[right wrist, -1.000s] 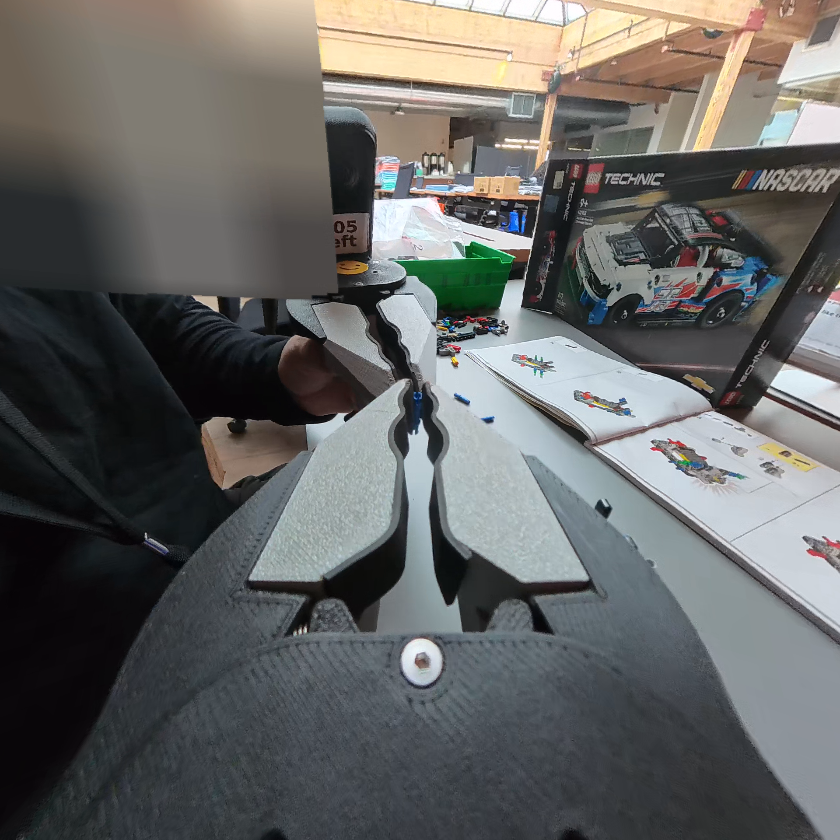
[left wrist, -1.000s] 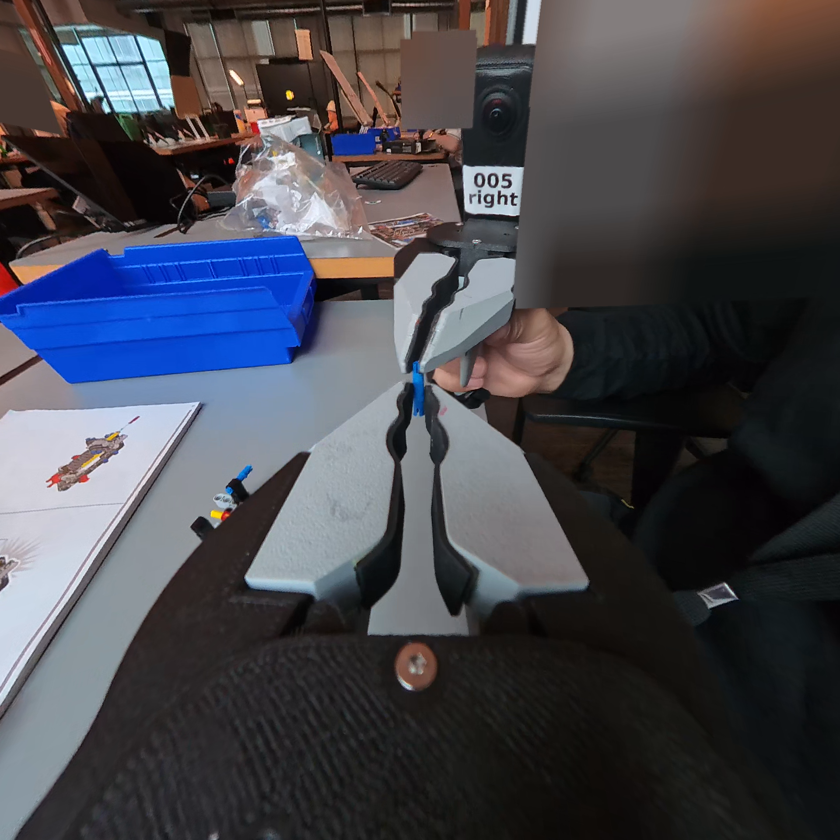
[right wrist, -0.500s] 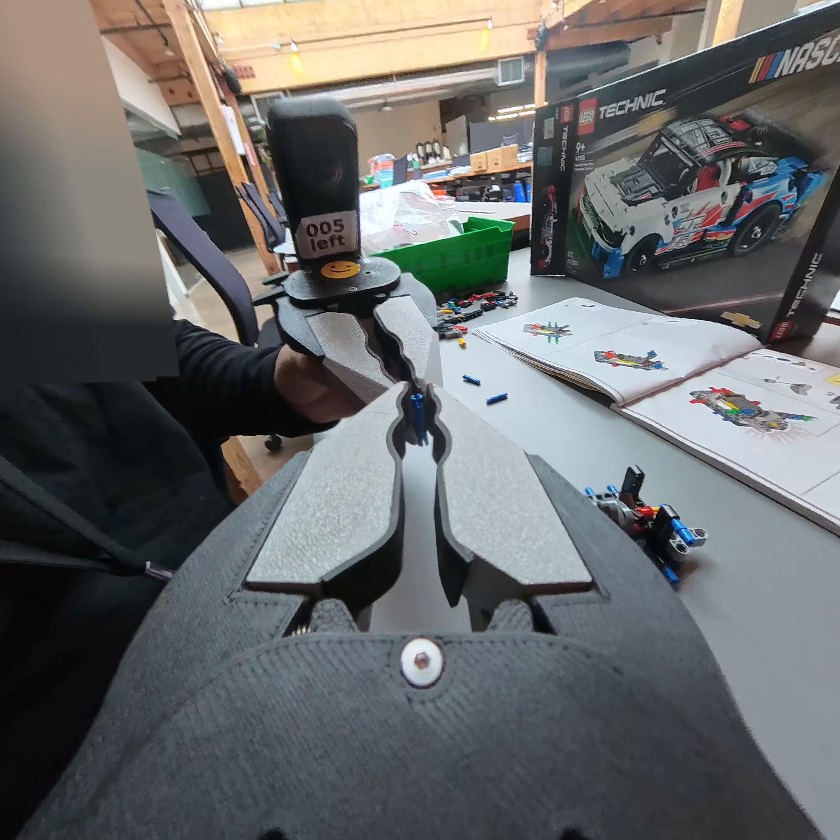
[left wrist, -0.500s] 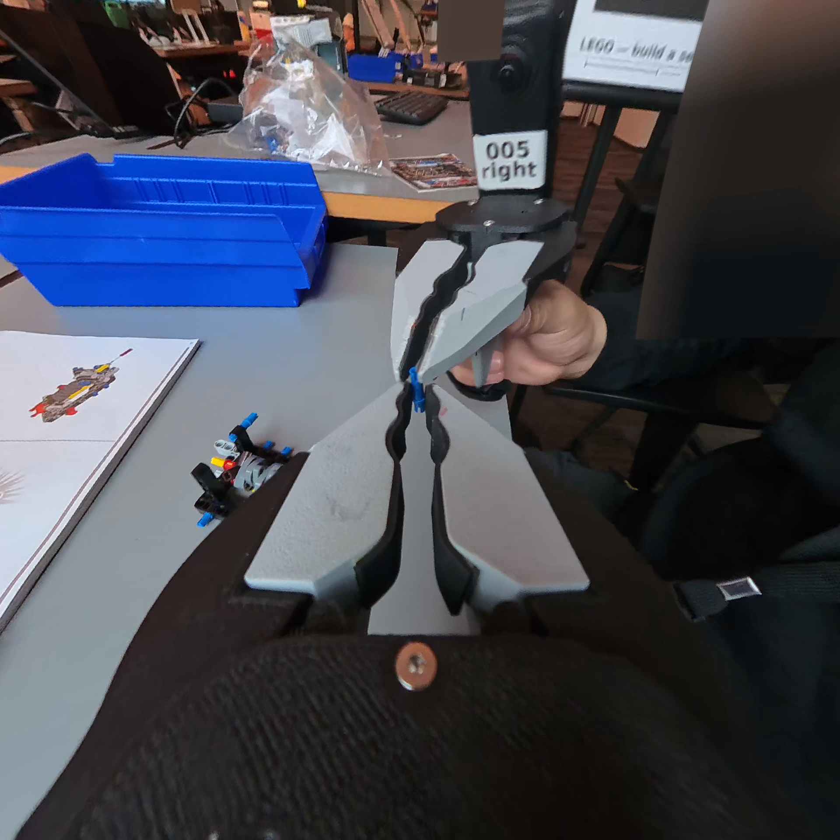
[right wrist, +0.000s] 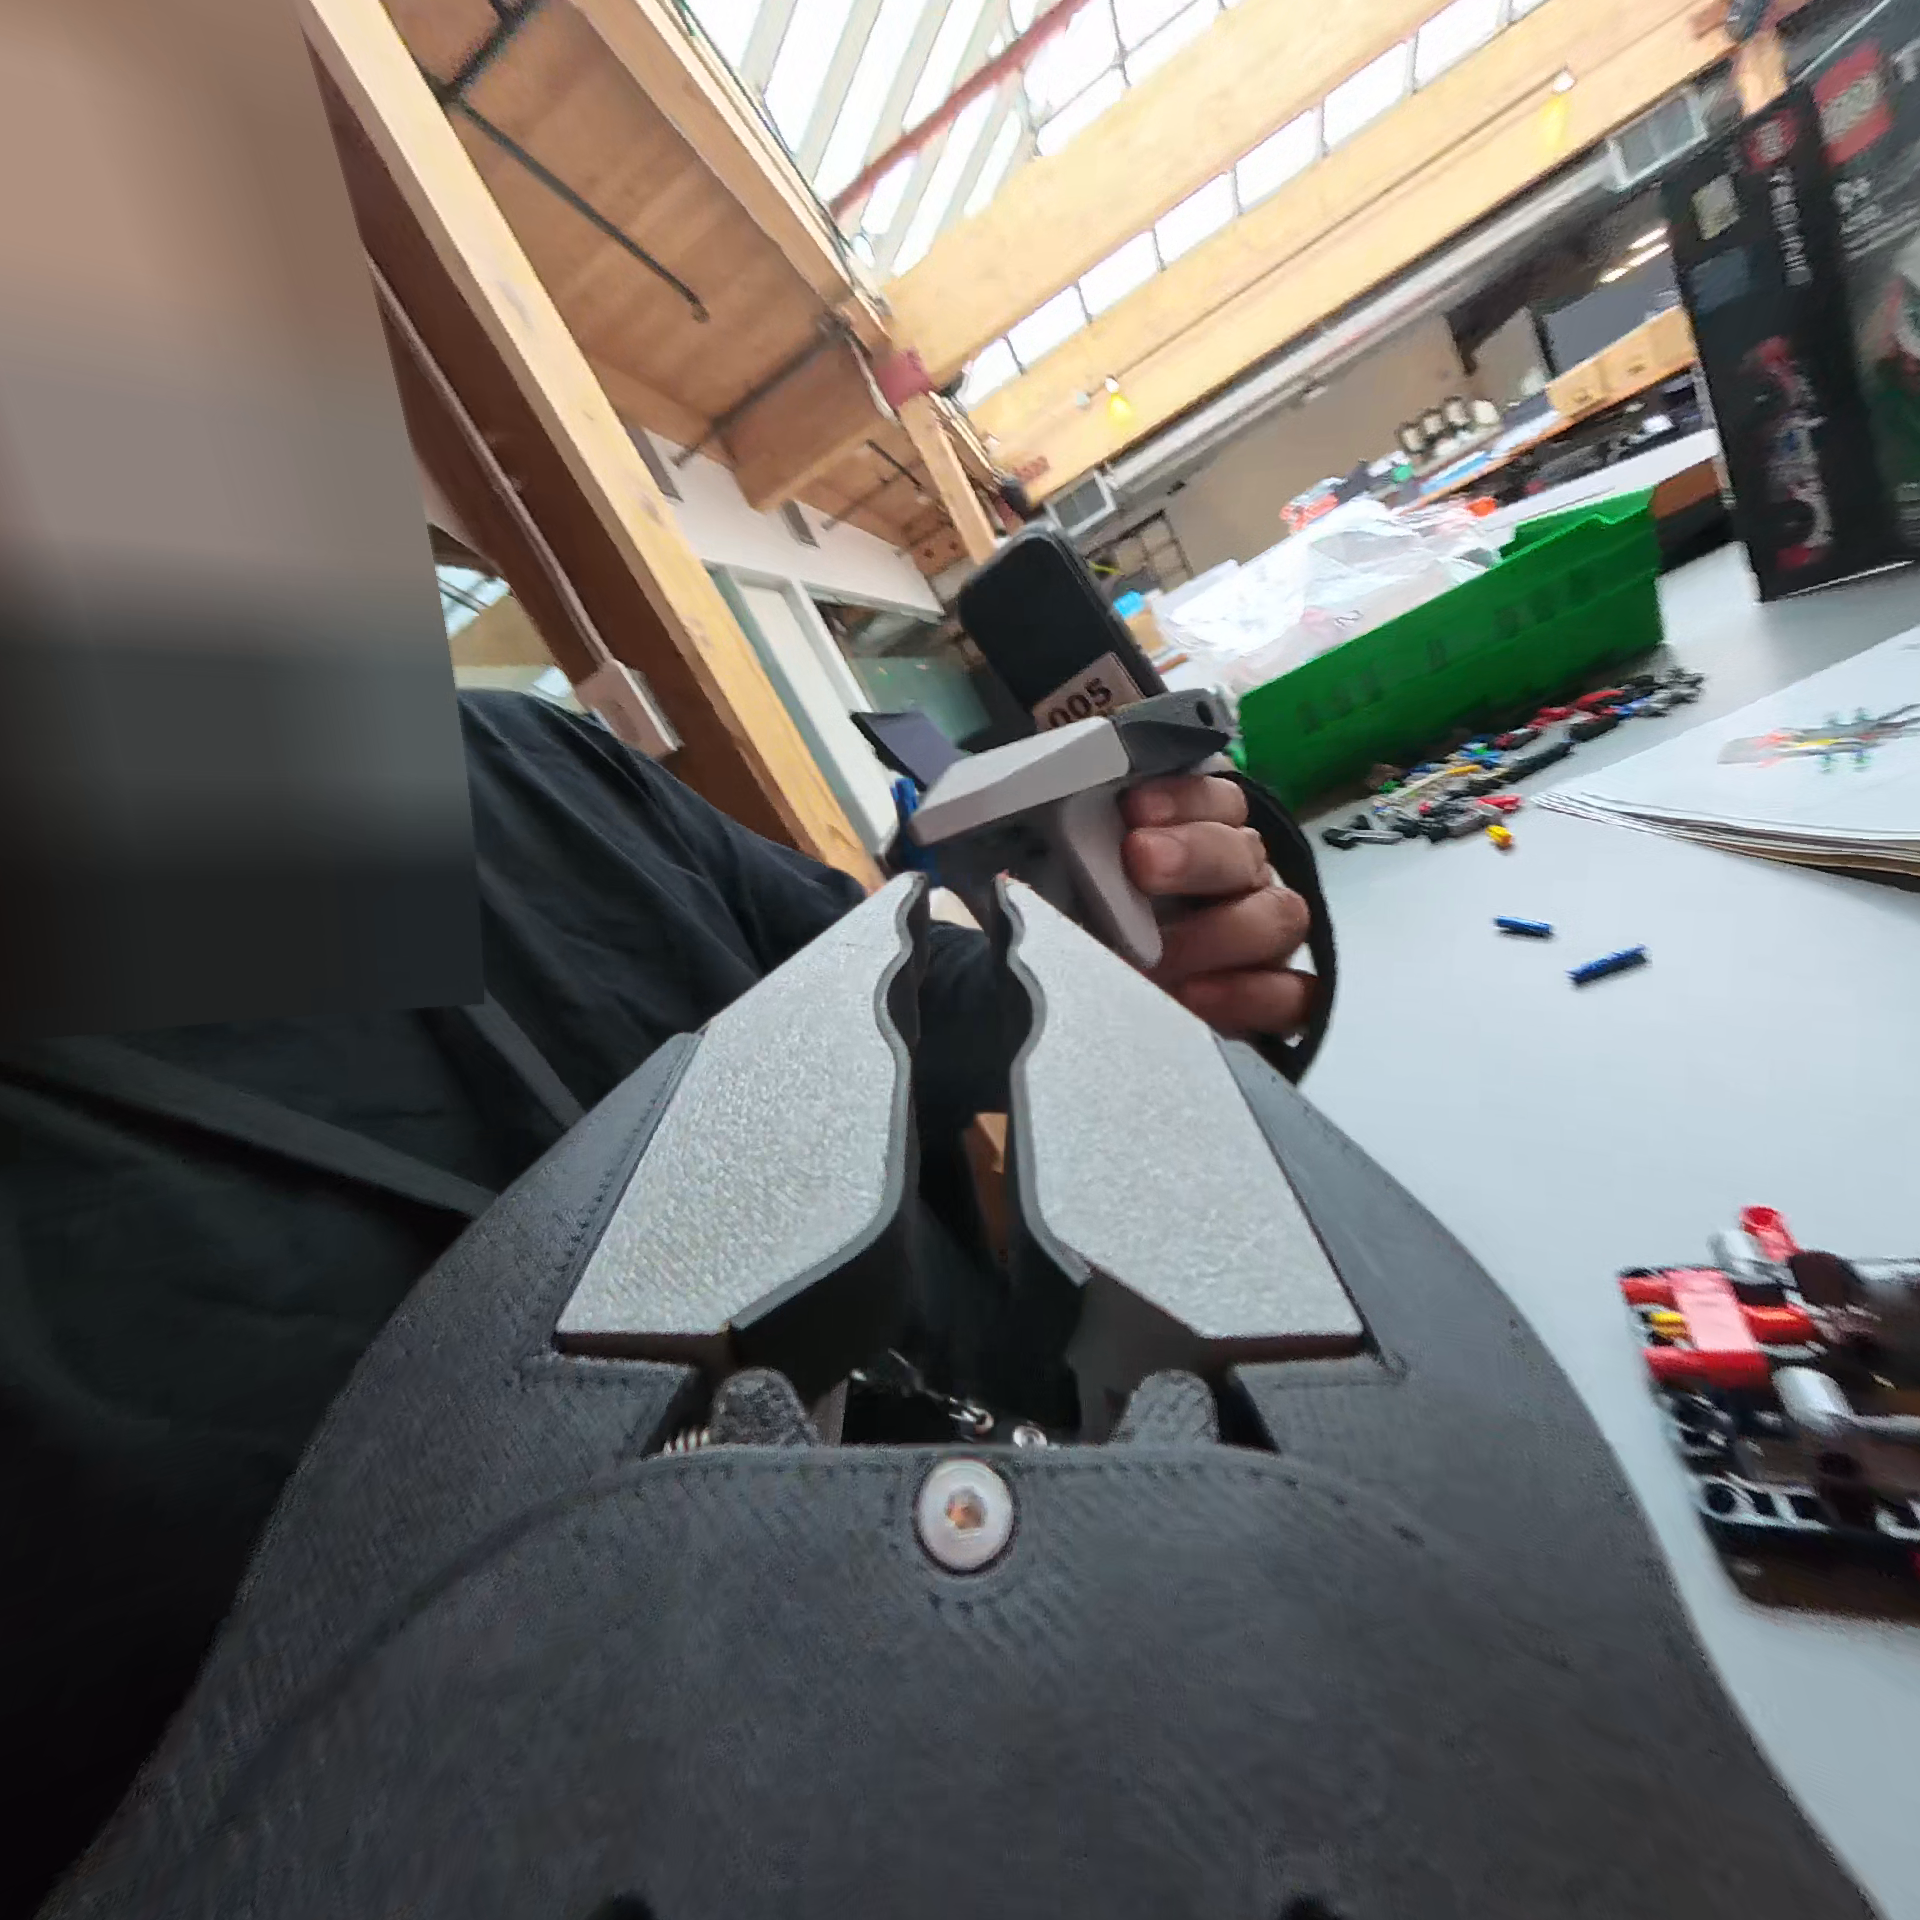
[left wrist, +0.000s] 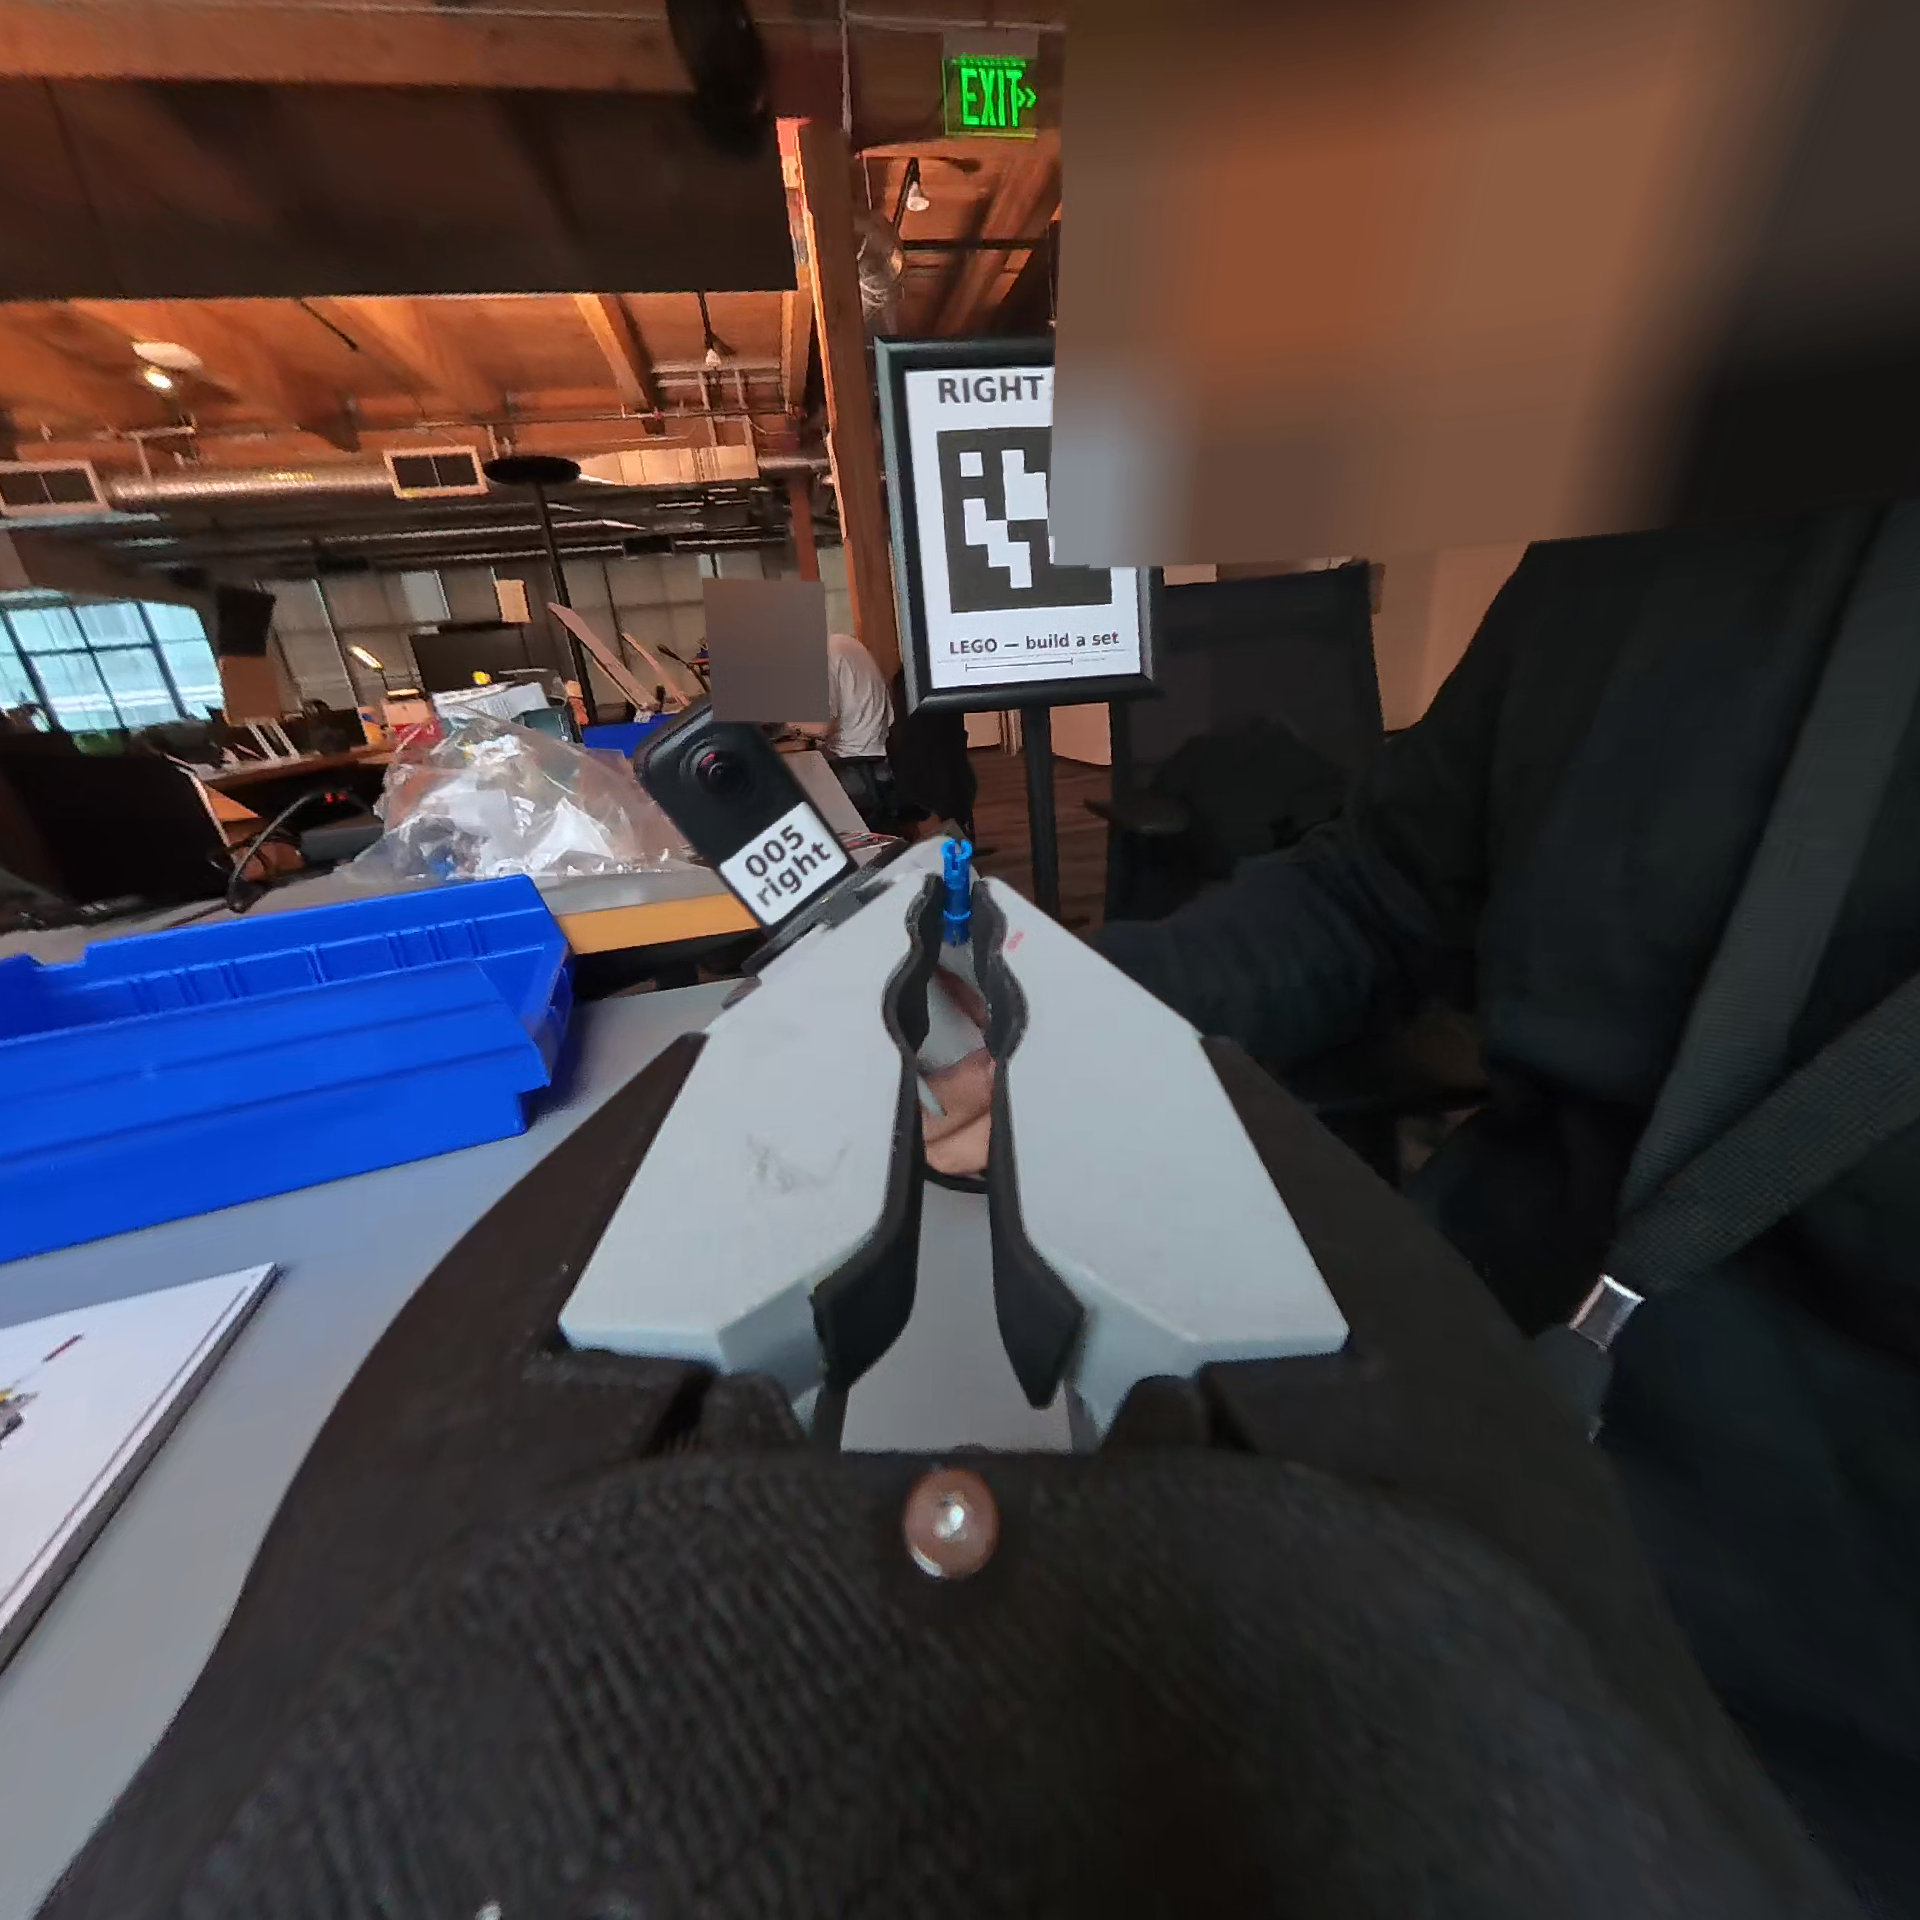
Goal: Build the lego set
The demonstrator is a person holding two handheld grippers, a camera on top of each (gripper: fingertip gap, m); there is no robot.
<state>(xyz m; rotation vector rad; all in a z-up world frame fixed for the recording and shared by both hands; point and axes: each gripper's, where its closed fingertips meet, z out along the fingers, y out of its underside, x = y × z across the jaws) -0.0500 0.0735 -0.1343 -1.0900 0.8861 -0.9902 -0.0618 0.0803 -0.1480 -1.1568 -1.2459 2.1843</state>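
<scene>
Clearly early days: the left gripper (left wrist: 954, 914) pinches a small blue plastic pin (left wrist: 955, 891), the right gripper (right wrist: 961, 914) gapes empty, the small red-and-black half-built lego assembly (right wrist: 1787, 1382) waits on the grey table (right wrist: 1507, 1091), loose pieces (right wrist: 1507, 748) unsorted.

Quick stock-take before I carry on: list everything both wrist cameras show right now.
blue pin: one, blue, pinched at the left gripper's tip
blue bin: one, blue, table, left wrist view
plastic bag: one, clear, behind the blue bin
instruction booklet: one, white, open on the table
green bin: one, green, far table
loose pieces: many, mixed colours, before the green bin
loose pins: two, blue, on the table
partial build: one, red and black, right edge
set box: one, dark, standing
left gripper: jaws shut on the pin
right gripper: jaws open, empty
</scene>
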